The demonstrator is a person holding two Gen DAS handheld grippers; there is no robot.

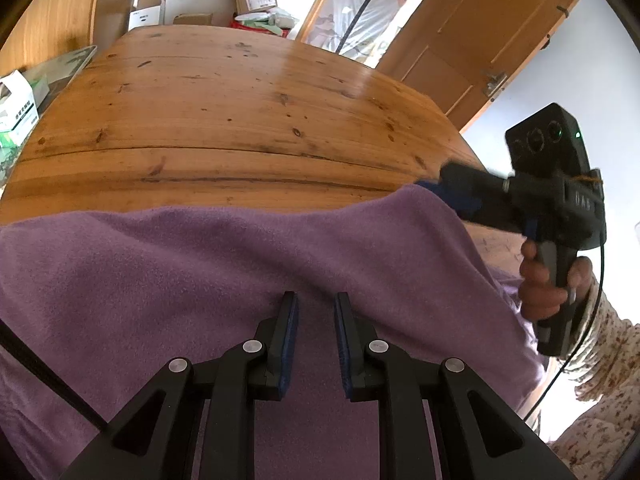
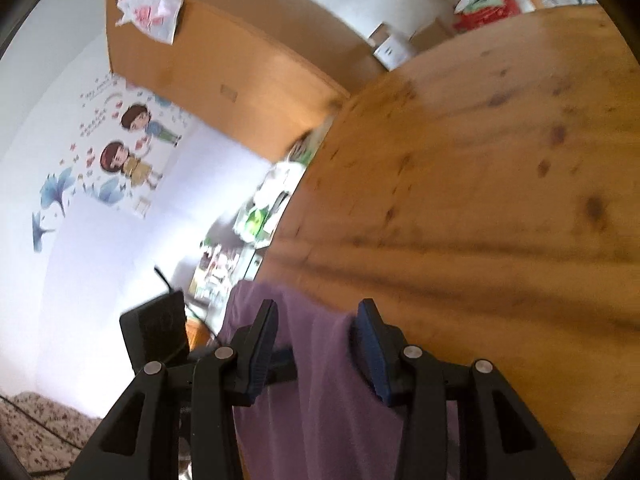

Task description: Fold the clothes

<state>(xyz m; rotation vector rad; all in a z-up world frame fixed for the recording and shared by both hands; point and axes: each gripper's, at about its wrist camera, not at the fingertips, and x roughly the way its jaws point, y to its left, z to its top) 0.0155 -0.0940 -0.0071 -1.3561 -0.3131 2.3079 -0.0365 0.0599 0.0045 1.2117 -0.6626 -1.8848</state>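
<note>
Lying across the lower half of the left wrist frame: purple fleece garment [image 1: 224, 280], spread over the near edge of the wooden table [image 1: 240, 100]. Left gripper [image 1: 316, 308] low centre of frame, jaws narrowly parted, blue pads [image 1: 290, 332] resting on or just above the fleece; nothing clamped between them. Right gripper [image 1: 448, 188] at right of frame, held in a hand [image 1: 544, 284] with a floral sleeve [image 1: 612, 344] below it; tips at the garment's upper right corner, grip on cloth not readable from this view.

Right wrist frame motion-blurred. Right gripper [image 2: 316, 332] at lower centre, jaws moderately wide, a fold of the purple fleece garment [image 2: 320, 380] running between the fingers [image 2: 264, 344]; contact of pads with cloth cannot tell. Wooden table [image 2: 500, 160] filling right of frame. Wall stickers of two cartoon children [image 2: 128, 140] at left. Cardboard boxes [image 2: 396, 40] at upper right, beyond the table. Black body of the left gripper [image 2: 156, 328] at lower left.
</note>
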